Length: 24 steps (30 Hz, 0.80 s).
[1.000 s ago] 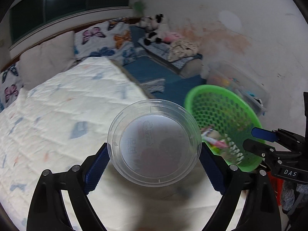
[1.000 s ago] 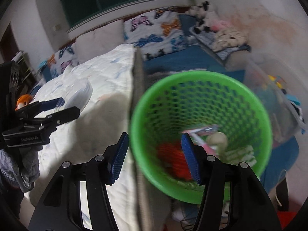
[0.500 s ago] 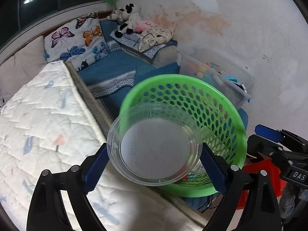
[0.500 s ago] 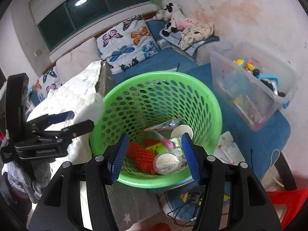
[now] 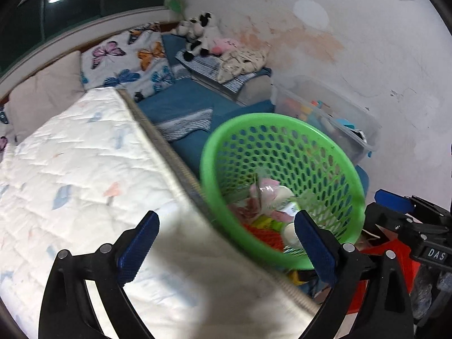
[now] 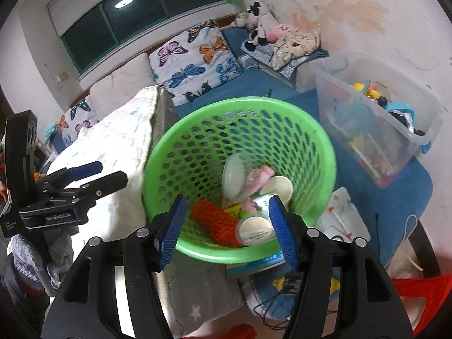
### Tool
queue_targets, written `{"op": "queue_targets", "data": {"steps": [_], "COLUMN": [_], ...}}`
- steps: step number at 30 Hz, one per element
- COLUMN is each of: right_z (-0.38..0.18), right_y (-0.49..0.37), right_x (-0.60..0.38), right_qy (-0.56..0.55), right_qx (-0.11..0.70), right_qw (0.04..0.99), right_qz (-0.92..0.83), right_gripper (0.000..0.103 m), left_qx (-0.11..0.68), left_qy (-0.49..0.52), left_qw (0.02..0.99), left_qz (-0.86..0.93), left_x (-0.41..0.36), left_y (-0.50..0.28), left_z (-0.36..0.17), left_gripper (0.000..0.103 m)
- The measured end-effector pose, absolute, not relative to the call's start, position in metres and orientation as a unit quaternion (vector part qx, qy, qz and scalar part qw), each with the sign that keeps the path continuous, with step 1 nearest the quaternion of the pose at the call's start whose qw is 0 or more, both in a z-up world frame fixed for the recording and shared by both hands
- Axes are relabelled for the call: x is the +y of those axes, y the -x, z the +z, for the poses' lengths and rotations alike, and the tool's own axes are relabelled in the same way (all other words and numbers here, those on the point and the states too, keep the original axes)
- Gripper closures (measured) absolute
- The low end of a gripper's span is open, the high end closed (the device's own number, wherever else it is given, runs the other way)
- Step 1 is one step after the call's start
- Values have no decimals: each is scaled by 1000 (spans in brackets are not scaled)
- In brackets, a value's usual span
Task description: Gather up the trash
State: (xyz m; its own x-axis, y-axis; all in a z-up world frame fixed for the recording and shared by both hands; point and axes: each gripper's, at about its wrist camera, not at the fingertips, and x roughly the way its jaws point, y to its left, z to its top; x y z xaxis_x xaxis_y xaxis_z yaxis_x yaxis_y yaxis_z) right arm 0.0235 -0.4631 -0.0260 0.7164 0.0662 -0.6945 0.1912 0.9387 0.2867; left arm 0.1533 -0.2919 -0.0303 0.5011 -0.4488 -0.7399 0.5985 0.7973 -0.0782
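I see one green basket [image 6: 240,107] beside the mattress [image 5: 84,169] holding one clear lid [image 6: 233,179] and two tubs, my left gripper [image 5: 226,243] and right gripper [image 6: 227,228] both just opened wider, empty.

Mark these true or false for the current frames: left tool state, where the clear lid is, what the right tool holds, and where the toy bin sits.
1. The left tool holds a clear lid. False: its jaws have just been opening and nothing is between them.
2. The clear lid is inside the green basket. True.
3. The right tool grips an orange mesh piece. False: it is open and holds nothing; the orange mesh lies in the basket.
4. A clear storage bin with toys stands beside the basket, by the wall. True.
5. The basket is empty. False: it holds several pieces of trash.
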Motion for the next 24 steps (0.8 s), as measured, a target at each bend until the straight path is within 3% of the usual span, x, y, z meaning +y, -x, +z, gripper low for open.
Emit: {"op": "queue_targets", "data": {"steps": [24], "right_z": [1], "right_y": [-26], "right_x": [-319], "right_qy": [-81], "right_qx": [339], "right_qw": [935], "right_qz": [61], "right_gripper": [14], "left_qx": [345], "left_qy": [-46], "left_qw": [932], "left_qz": [-103], "left_x": [-104], "left_y": [-88], "left_z": [-6], "left_gripper": [7]}}
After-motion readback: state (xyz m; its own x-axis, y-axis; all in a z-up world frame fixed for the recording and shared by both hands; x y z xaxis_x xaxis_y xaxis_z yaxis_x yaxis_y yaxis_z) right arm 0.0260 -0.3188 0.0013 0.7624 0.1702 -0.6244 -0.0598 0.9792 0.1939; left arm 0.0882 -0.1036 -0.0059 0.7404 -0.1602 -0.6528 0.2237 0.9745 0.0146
